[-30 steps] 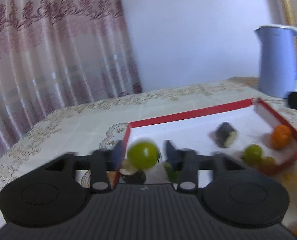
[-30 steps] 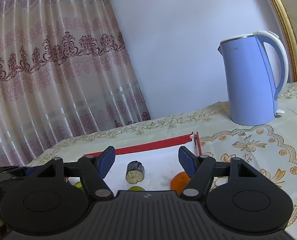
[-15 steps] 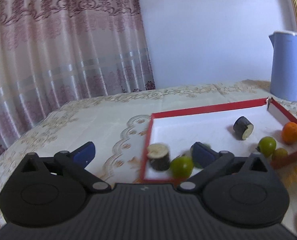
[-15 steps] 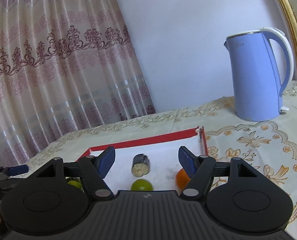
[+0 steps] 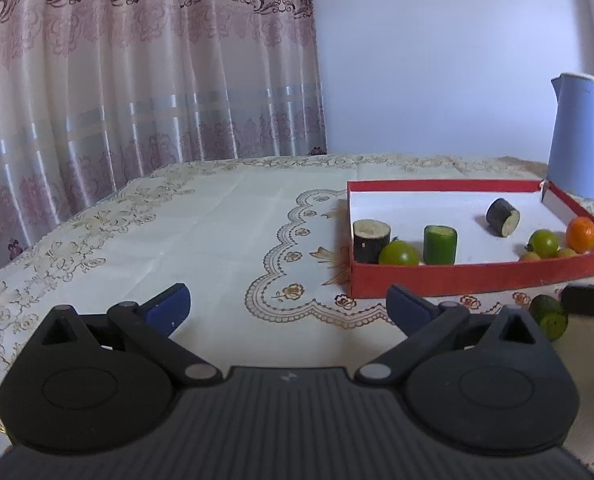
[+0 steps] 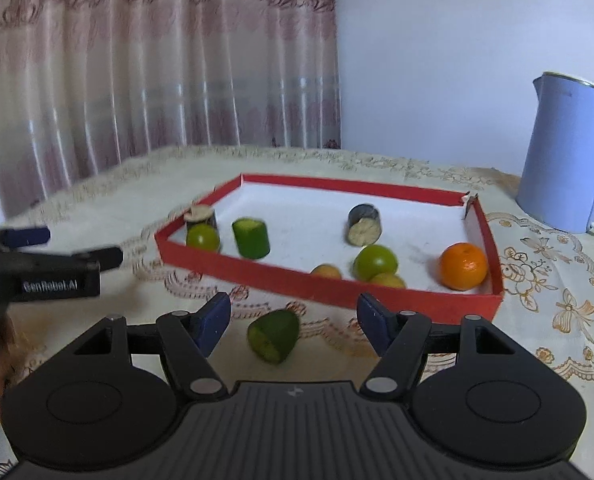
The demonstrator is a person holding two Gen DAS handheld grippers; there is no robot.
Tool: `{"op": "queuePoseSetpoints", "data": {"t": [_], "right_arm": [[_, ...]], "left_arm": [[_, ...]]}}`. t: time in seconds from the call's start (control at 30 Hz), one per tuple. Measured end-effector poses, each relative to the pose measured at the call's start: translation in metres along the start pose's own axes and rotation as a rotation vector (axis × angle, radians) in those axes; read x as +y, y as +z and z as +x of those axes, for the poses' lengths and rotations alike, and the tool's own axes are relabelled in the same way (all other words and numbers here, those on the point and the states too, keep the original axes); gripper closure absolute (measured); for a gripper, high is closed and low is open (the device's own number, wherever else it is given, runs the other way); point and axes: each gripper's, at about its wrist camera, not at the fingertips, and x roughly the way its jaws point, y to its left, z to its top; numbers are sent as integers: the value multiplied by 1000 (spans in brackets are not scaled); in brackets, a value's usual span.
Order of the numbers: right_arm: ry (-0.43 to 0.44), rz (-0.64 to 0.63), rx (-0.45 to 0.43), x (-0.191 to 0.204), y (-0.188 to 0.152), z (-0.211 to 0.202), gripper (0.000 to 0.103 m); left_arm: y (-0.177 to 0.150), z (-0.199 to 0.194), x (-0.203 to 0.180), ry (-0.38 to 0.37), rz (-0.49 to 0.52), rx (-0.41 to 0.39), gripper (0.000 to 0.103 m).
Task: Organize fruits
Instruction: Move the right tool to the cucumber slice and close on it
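On the tabletop, just outside the near wall of the red tray, one green cut piece lies on its side, the only produce not yet boxed. Right gripper hovers over it, spread wide, holding nothing; the piece sits between its fingers. Judged step: pick up this last piece. Next move needs a lower, a squeeze, then a lift over the wall. Left gripper also spread, empty, off to the left. Orange, limes and other cut pieces crowd the tray; kettle stands well apart.
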Motion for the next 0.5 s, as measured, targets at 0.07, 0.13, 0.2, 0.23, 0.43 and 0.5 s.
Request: {"op": "queuePoseSetpoints", "data": {"t": [0.07,0.13,0.2,0.23,0.43,0.5], "right_arm": [[-7,0,22,2,0,7,37],[-11,2,54,4,-2,16,49],[-11,11,78,3,-3,25,54],[-15,9,90,3,-4,28,54],[12,9,118,5,-3,37,62],[22,3,126,7,-3,38,65]], "left_arm": [[-1,0,1,-11,-7,-1,0],[-2,0,1,-19,-8,0,0],[-2,0,1,-33,-11,-2,0],[-2,1,2,-36,-13,-3,0],[-2,2,3,-58,-24,2,0],[-3,2,3,-63,-23,4,0]]}}
